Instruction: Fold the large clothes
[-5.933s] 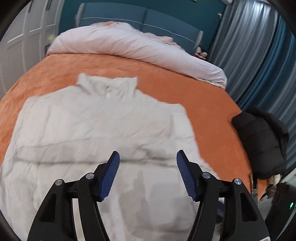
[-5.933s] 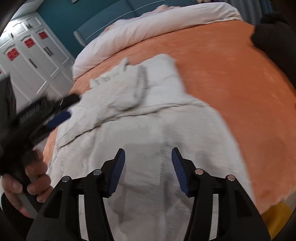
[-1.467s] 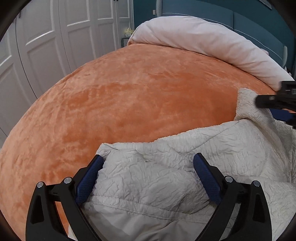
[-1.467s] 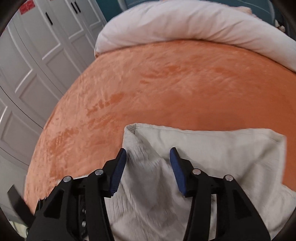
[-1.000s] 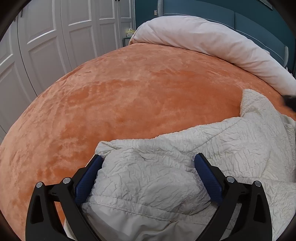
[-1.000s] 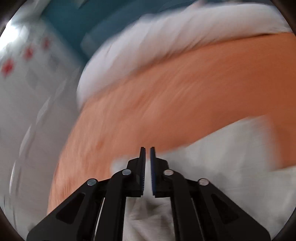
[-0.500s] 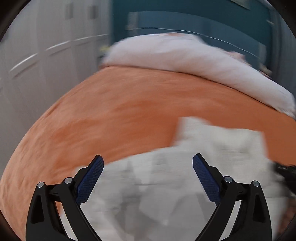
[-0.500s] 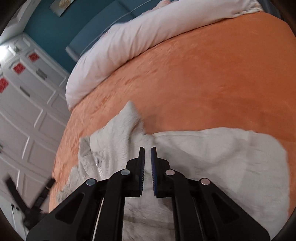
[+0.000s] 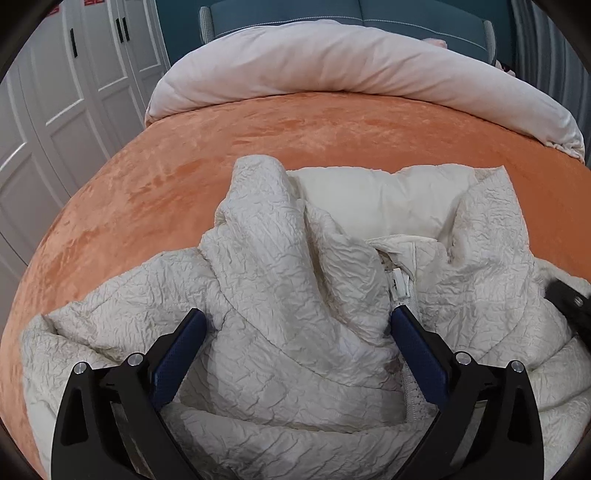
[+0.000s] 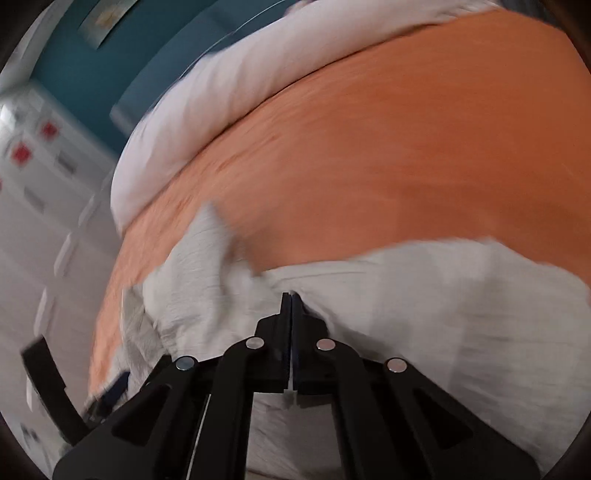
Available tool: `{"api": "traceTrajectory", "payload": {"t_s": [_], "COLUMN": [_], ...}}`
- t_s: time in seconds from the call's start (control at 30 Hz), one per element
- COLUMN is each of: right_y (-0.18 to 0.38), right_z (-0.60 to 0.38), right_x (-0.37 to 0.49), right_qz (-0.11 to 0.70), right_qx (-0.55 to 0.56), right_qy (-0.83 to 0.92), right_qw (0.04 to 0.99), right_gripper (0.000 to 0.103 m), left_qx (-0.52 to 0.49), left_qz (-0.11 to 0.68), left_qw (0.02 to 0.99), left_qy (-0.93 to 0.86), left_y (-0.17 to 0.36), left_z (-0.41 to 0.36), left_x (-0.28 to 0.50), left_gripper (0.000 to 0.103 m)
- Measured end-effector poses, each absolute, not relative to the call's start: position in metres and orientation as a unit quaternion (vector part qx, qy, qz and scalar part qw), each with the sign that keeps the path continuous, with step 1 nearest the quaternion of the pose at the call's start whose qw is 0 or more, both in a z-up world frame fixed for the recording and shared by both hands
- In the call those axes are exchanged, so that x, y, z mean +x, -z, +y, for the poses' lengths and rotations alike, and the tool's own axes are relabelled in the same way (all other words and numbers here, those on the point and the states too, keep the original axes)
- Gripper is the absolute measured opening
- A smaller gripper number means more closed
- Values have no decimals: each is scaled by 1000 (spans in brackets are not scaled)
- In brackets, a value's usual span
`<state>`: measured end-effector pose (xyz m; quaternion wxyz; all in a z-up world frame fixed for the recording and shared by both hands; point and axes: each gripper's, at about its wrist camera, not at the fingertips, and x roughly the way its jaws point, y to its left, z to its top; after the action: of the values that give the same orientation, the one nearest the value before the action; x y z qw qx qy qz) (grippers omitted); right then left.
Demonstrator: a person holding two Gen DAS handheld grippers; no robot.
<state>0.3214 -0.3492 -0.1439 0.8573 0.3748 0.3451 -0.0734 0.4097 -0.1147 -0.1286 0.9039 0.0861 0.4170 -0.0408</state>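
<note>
A large cream quilted jacket (image 9: 295, 295) lies bunched on the orange bedspread (image 9: 184, 166), collar and zipper (image 9: 400, 284) showing. My left gripper (image 9: 295, 343) is open, its blue pads on either side of a raised fold of the jacket. In the right wrist view the jacket (image 10: 424, 295) is blurred; my right gripper (image 10: 291, 297) is shut on a fold of it. Part of the right gripper shows at the right edge of the left wrist view (image 9: 570, 306).
A pale rolled duvet (image 9: 351, 62) lies across the head of the bed against a teal headboard (image 9: 332, 11). White wardrobe doors (image 9: 55, 92) stand to the left. The orange bedspread (image 10: 406, 147) stretches beyond the jacket.
The right gripper closed on the jacket about a second ago and has pulled it. The left gripper has swung from the jacket's edge to over its collar, still open.
</note>
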Motion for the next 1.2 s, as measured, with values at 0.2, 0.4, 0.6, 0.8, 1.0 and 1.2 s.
{"api": "traceTrajectory", "payload": {"t_s": [0.2,0.4,0.6,0.8,1.0,1.2], "right_y": [106,99,115,113,74,78], "right_z": [-330,-295,-295,-313,-296,-285], "right_x": [270,210,164,132,50,-25], "right_qz": [356,401,405,426,406,440], "right_qx": [293,253,272,290,248,206], "right_qy": [117,17,48,70,38,58], "right_qw": [880,880,872,854,879,872], "right_gripper": [6,48,0,4,23,46], "left_qx": [57,39,41,22,27,45], "left_qz": [405,417,457,468,462,460], "left_qw": [912,908,888,883,885,885], "left_qy": [41,22,-23,-37,-51,-58], "left_y": [102,79,104,98,76,66], "left_z": [-95,-37,17,30,48,81], "left_x": [374,298,262,240,177,109], "left_gripper": [97,97,98,98,98,98]}}
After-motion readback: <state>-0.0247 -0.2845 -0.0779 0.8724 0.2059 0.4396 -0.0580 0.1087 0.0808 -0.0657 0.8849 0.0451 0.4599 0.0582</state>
